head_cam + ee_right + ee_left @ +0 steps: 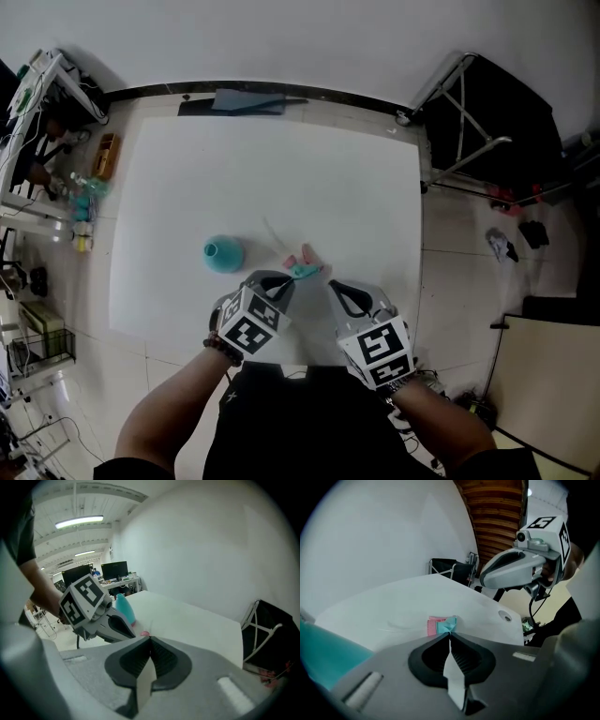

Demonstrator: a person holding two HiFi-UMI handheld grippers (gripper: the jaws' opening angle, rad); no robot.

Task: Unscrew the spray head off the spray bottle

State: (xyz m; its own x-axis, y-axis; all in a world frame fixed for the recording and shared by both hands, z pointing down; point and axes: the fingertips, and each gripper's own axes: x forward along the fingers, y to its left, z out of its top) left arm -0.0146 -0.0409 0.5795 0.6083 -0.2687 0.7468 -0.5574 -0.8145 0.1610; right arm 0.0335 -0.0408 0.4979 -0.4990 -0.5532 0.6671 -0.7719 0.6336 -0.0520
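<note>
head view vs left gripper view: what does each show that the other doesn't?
Head view only: the bottle whole, neck bare, and the person's forearms. Left gripper view only: the left gripper jaws together on the spray head, at its teal part. Both: the white table, the spray head, the right gripper.

place: open-plan lab office | signs: desk monitors, ceiling strip lights, white worktable, tiled floor

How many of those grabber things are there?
2. The left gripper is at the white table's near edge, its tip pinching the pink and teal spray head. The right gripper is just to its right. Nothing seems to hide another.
</note>
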